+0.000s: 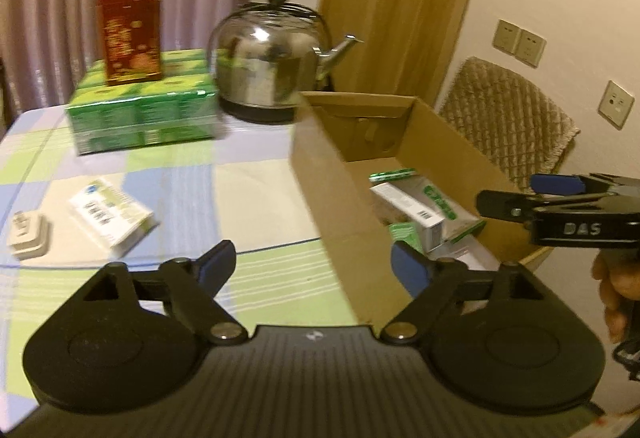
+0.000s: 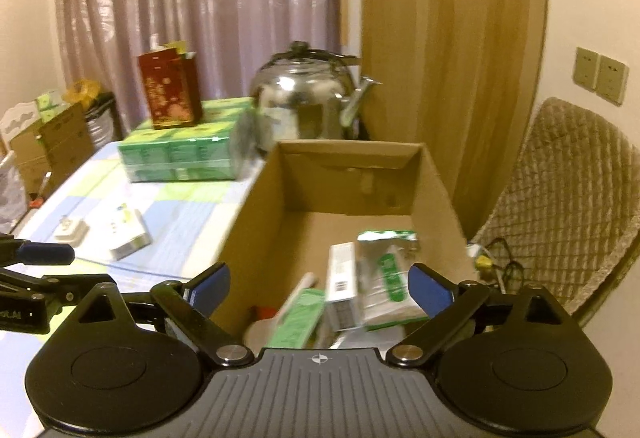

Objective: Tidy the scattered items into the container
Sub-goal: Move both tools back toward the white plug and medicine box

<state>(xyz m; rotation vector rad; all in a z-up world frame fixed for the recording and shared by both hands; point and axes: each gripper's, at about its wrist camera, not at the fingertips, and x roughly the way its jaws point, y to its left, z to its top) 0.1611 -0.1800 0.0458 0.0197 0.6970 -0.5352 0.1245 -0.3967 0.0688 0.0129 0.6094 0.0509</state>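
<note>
While your left gripper [image 1: 314,268] hangs released and empty over the checked tablecloth [image 1: 180,174], the cardboard box [image 1: 320,174] sits to its right, already holding green and white packets [image 1: 424,210]; a white carton [image 1: 112,216] and a small white plug [image 1: 30,238] lie loose at the near left. From your right wrist, the right gripper [image 2: 320,288] is spread wide, holding nothing, above the box's [image 2: 256,214] near end, the packets [image 2: 380,278] below it, the carton [image 2: 128,234] left on the table.

Both views near, sharing box [image 1: 340,174], blurrily
</note>
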